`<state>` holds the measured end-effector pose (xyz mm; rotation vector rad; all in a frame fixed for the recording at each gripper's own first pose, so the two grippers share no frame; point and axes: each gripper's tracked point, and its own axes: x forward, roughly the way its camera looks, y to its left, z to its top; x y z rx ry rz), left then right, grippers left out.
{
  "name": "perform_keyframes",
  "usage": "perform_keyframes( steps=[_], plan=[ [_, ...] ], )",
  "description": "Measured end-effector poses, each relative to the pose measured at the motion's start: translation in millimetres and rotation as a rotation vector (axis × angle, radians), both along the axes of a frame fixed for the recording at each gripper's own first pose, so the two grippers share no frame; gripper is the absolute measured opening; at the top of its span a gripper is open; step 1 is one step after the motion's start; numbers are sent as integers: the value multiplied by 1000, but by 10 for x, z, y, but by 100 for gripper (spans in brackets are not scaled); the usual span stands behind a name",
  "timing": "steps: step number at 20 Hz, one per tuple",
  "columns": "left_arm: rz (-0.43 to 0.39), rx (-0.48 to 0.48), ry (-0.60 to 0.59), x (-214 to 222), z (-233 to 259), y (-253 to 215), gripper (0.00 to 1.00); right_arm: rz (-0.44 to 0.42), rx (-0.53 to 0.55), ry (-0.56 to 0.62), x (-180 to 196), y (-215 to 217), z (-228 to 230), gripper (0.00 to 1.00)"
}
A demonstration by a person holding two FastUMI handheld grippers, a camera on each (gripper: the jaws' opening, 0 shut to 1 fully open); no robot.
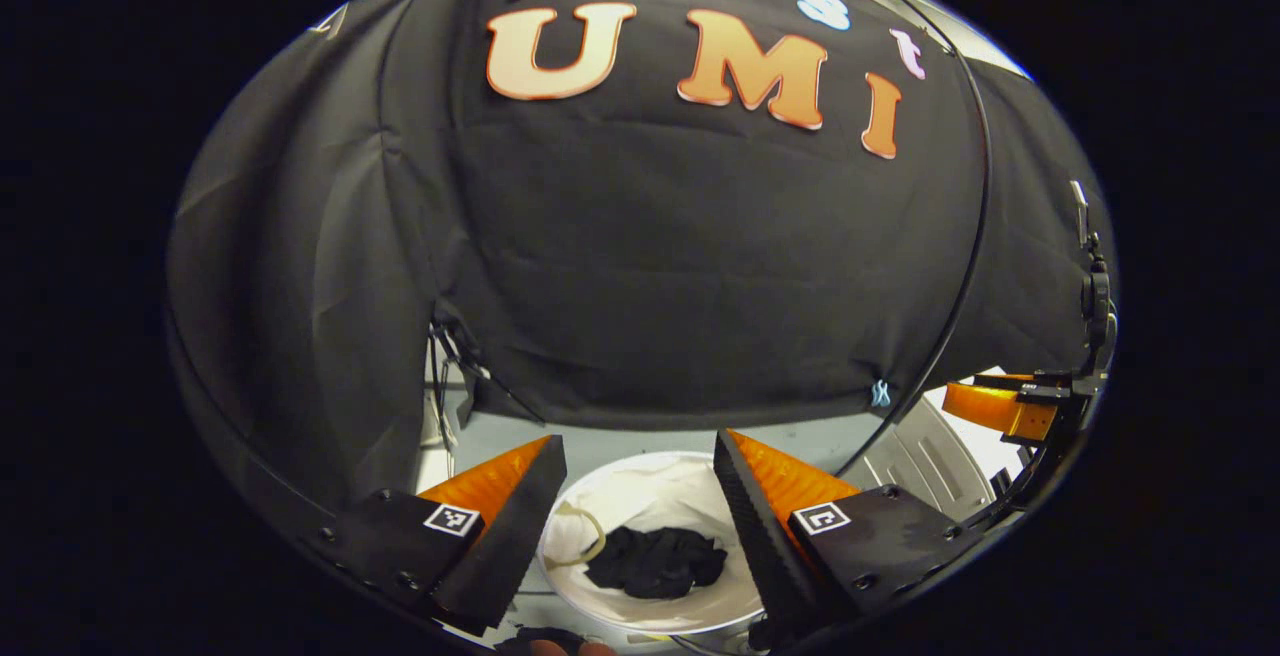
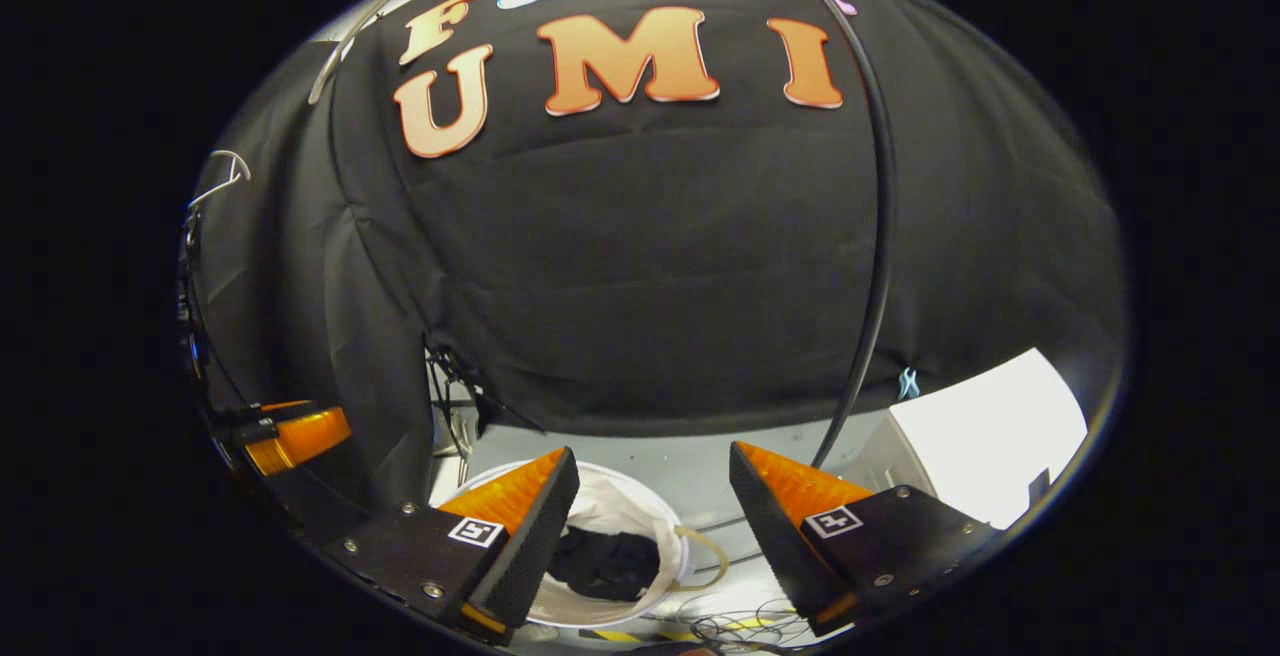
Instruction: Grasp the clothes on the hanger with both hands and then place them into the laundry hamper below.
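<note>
A dark garment (image 1: pixel 655 561) lies crumpled inside a round white laundry hamper (image 1: pixel 690 496) on the pale floor (image 1: pixel 610 431). Above it, the left gripper (image 1: pixel 635 496) and the right gripper (image 2: pixel 650 506) each hang with fingers spread wide, holding nothing. Black cloth walls (image 1: pixel 650 266) close the far side, with a thin hanger (image 2: pixel 222 176) high at the left.

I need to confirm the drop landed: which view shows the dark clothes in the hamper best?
The left gripper view: the dark clothes lie unobstructed in the white hamper, framed between the open tongs. In the right gripper view, one finger covers part of the clothes.
</note>
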<state>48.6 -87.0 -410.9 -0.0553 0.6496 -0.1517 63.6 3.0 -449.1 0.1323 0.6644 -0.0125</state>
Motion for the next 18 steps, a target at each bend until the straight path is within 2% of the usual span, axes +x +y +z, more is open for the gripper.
perform_keyframes(
  steps=[7, 9, 10, 11, 13, 14, 15, 18],
  plan=[
    [37, 12, -204, 127, 1083, 132, 100, 5, -31, -160, -46, -171, 979, 94],
    [36, 6, -259, 124, 1392, 100, 95, 8, -24, -197, -72, -150, 1221, 94],
    [29, -3, -280, 115, 1508, 70, 100, 11, -19, -216, -97, -135, 1348, 94],
    [29, -7, -304, 107, 1624, 68, 98, 14, -21, -236, -93, -102, 1470, 94],
    [35, -8, -353, 73, 1858, 82, 100, 17, -30, -279, -115, -125, 1761, 93],
    [40, -10, -374, 69, 1979, 83, 94, 19, -30, -301, -121, -139, 1924, 100],
    [44, -14, -395, 47, 2100, 92, 94, 22, -30, -323, -147, -133, 2044, 93],
    [54, -21, -475, -30, 2489, 132, 94, 29, -54, -384, -243, -206, 2421, 93]
  ],
)
